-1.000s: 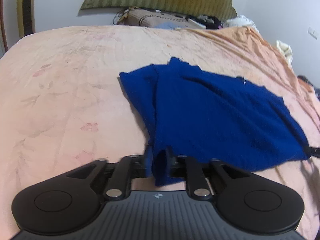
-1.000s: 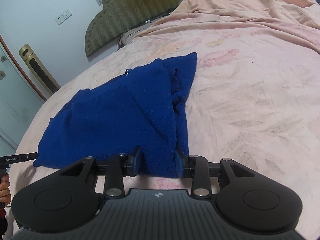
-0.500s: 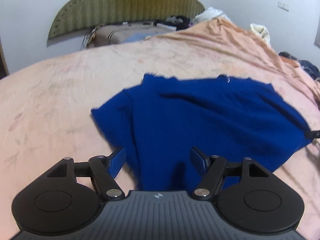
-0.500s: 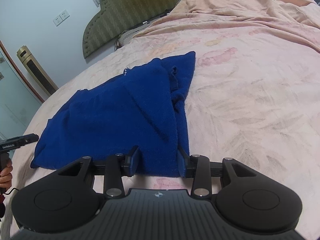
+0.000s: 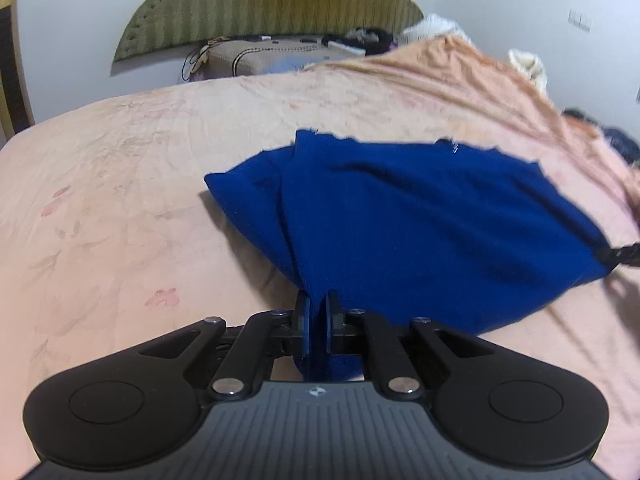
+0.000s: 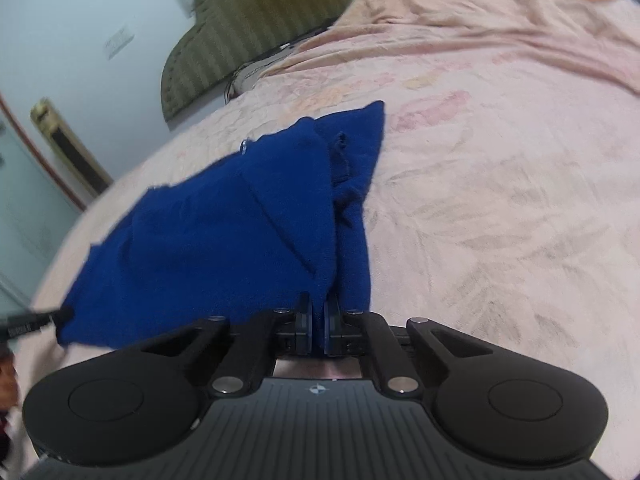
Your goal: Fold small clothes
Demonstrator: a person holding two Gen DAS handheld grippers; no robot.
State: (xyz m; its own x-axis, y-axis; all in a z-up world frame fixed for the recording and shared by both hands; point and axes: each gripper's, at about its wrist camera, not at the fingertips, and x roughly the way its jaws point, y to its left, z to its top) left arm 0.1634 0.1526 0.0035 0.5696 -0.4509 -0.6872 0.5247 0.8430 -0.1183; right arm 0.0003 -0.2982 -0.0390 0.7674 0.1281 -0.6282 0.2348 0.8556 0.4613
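A dark blue knit garment (image 5: 420,220) lies on the pink bed sheet, partly folded, with a sleeve layered along one side. My left gripper (image 5: 318,308) is shut on its near corner, cloth pinched between the pads. My right gripper (image 6: 318,312) is shut on the opposite near corner of the garment (image 6: 224,236), where a folded flap and sleeve meet. Each gripper's tip shows at the edge of the other's view, the right one (image 5: 620,254) and the left one (image 6: 28,322), at the garment's hem.
The pink floral bed sheet (image 5: 120,200) spreads all around. An olive padded headboard (image 5: 264,4) and a pillow with clutter (image 5: 256,56) stand at the far end. A rumpled orange blanket (image 6: 500,20) lies along one side. A tall floor unit (image 6: 68,148) stands by the wall.
The left gripper opened half a second ago and has shut again on the garment's corner. The right gripper has closed from half open to tight on its corner. The near hem has lifted slightly.
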